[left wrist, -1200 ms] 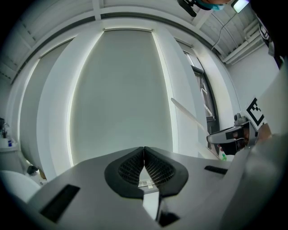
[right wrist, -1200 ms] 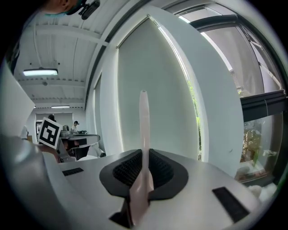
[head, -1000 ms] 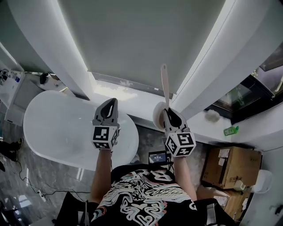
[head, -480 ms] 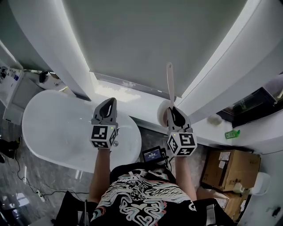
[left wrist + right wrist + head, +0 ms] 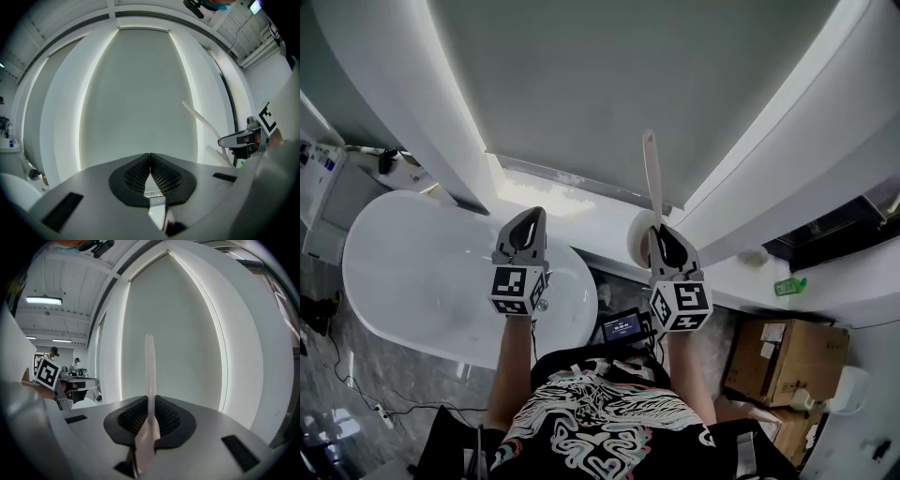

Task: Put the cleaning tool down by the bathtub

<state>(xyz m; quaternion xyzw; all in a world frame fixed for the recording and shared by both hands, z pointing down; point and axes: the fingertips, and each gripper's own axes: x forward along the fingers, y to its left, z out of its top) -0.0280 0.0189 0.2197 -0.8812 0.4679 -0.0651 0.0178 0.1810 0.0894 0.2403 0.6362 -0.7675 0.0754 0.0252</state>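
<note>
The one white bathtub (image 5: 441, 272) sits a little further left in the head view than half a second ago. The two grippers have barely moved. The left gripper (image 5: 528, 230), over the tub's right end, has its jaws pressed together on nothing. The right gripper (image 5: 662, 242), just past that end, pinches the single cleaning tool (image 5: 652, 178) by its pale handle. The handle sticks up beyond the jaws and now leans slightly more to the left.

Cardboard box (image 5: 783, 356) lower right; small green item (image 5: 789, 286) on white ledge (image 5: 848, 286) above; grey blind (image 5: 609, 84) overhead.
</note>
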